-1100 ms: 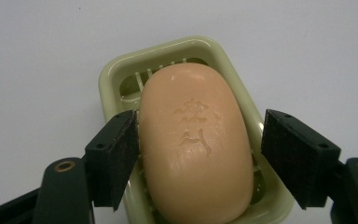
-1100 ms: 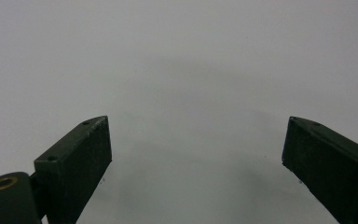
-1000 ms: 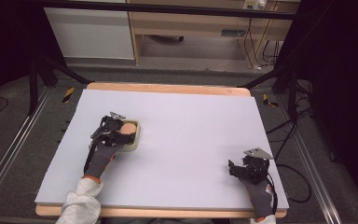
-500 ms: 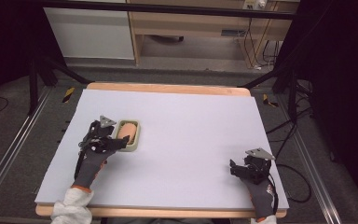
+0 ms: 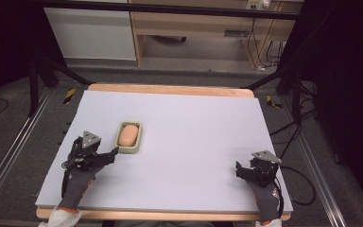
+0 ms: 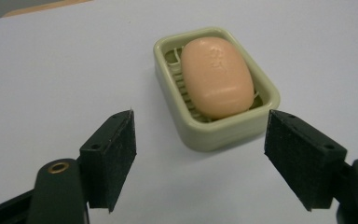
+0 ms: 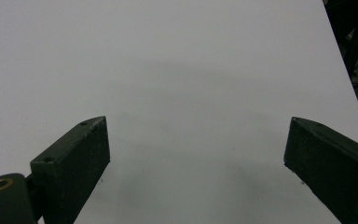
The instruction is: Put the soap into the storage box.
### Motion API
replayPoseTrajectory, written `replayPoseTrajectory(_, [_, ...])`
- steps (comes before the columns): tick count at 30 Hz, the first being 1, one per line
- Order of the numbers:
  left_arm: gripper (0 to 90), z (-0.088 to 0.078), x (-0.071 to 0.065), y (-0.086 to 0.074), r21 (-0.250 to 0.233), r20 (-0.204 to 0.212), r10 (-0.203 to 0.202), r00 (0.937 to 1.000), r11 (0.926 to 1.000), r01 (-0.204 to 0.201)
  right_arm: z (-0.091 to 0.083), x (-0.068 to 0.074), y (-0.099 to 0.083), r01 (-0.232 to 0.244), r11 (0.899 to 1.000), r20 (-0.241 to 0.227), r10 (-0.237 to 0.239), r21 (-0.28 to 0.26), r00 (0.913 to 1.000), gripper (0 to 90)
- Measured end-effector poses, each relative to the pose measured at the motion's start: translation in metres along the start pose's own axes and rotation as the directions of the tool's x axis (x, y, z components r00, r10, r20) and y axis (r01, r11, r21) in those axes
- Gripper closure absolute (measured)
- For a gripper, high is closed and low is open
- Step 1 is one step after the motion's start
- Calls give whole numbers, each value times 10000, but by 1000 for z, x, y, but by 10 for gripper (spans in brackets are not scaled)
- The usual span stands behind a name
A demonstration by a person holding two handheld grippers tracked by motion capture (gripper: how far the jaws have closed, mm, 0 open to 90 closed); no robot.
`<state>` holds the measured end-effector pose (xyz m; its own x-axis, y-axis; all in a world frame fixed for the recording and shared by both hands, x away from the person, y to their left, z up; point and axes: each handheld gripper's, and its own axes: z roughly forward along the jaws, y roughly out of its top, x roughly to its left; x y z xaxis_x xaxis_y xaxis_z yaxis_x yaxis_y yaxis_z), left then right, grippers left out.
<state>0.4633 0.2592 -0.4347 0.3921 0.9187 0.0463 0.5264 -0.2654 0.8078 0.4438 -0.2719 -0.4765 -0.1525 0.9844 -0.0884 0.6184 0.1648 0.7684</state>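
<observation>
White table: soap in dish; L gripper & R gripper both spread.

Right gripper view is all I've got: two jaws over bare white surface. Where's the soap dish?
Observer: The soap dish sits on the table's left half, just ahead of the left gripper.
Operator: Is left holding it?
Observer: No. In the left gripper view its jaws stand wide open, short of the dish, touching nothing.
Operator: Anything in the dish?
Observer: A peach-coloured soap bar lies in it, on the ribbed insert.
Operator: And where's mine?
Observer: The right gripper is near the table's front right corner, jaws open.
</observation>
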Motion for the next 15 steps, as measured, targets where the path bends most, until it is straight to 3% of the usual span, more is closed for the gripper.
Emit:
replayPoseTrajectory(5, [224, -5, 6, -20, 167, -101, -62, 9999, 9998, 64, 0, -4, -1, 10, 10000, 94, -10, -25, 10000, 71])
replayPoseTrajectory(15, [219, -4, 16, -40, 641, -307, -75, 9995, 9979, 95, -1, -8, -3, -90, 10000, 266, 89, 42, 9996, 70])
